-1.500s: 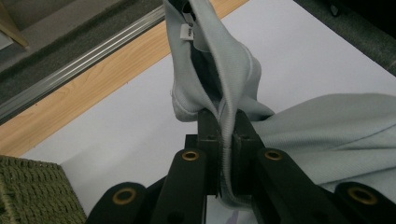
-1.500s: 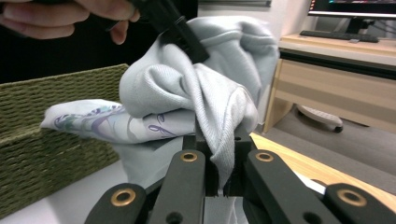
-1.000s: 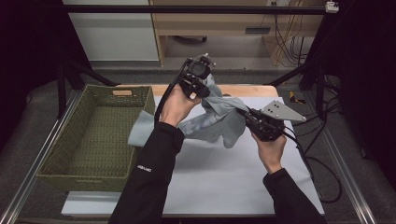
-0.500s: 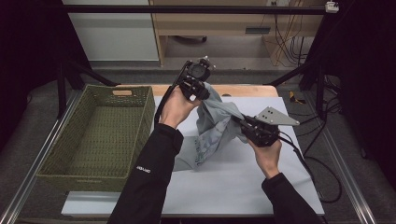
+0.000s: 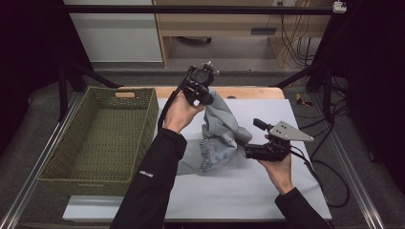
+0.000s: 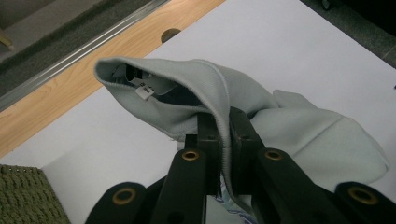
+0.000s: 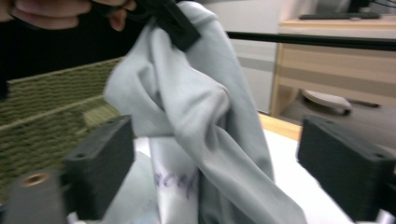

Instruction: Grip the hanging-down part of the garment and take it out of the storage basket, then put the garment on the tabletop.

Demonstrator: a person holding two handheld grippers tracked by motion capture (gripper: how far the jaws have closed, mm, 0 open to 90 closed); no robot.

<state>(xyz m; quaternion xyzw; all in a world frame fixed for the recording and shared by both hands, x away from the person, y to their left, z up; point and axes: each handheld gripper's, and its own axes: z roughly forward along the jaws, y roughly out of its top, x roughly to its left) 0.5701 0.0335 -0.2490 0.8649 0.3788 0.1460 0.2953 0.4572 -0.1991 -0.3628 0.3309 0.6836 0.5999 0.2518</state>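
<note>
A light blue-grey garment (image 5: 220, 129) hangs over the white table cover, its lower part bunched on the surface. My left gripper (image 5: 206, 98) is raised at the table's far side and is shut on the garment's hem (image 6: 224, 140); a white label (image 6: 142, 91) shows inside the fold. My right gripper (image 5: 247, 142) is lower, at the right of the cloth, pointing at it. Its jaws have just been opening and stand wide apart. The hanging garment (image 7: 205, 130) lies between them, and neither pad presses on it.
A green woven basket (image 5: 145, 121) stands empty at the table's left, close to the left forearm; its wall (image 7: 42, 121) shows behind the cloth. A wooden strip (image 5: 248, 92) runs along the far edge. Cables (image 5: 329, 186) trail off the right side.
The right gripper has let go of the garment, opened wide and sunk a little. The cloth, earlier spread between both grippers, now hangs from the left one alone.
</note>
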